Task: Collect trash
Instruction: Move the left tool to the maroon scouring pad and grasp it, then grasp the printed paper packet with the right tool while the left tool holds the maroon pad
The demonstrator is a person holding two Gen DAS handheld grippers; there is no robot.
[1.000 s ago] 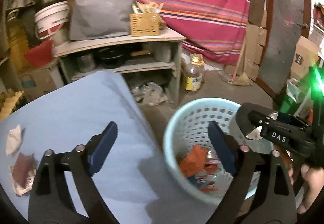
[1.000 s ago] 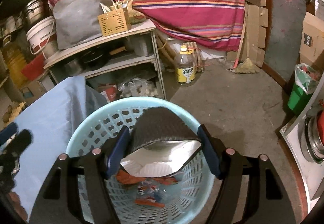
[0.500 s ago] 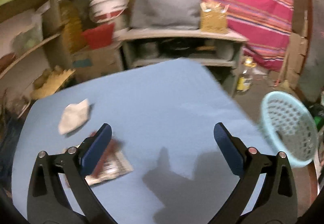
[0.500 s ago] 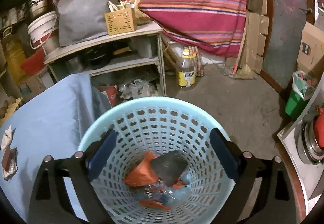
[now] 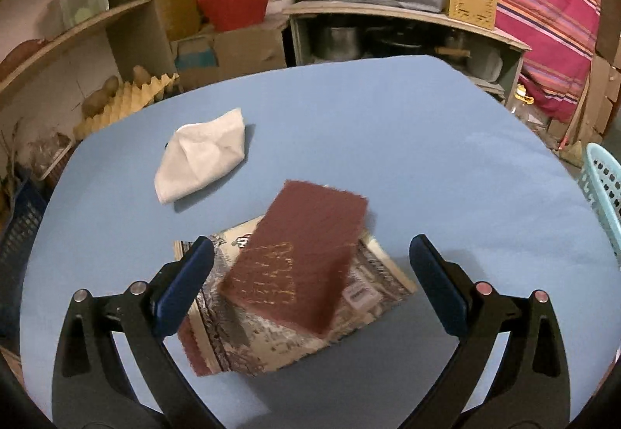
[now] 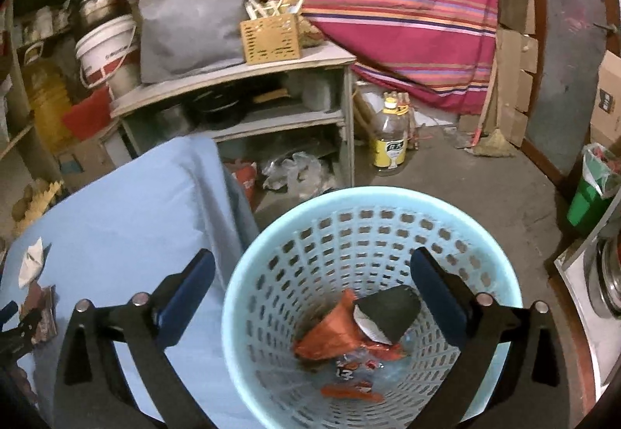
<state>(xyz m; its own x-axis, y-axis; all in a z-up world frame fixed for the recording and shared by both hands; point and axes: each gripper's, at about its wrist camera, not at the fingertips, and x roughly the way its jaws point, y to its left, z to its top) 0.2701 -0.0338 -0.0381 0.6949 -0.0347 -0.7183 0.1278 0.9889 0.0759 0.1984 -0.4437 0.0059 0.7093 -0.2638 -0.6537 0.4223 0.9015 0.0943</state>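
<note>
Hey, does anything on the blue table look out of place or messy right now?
Yes. A crumpled white paper lies loose on the blue table, and a dark red packet sits askew on top of a flattened patterned wrapper. All three look like trash not yet in the basket.

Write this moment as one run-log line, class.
left gripper: open over maroon pad on table | right gripper: jaws just opened, empty, above basket | dark packet: in basket
</note>
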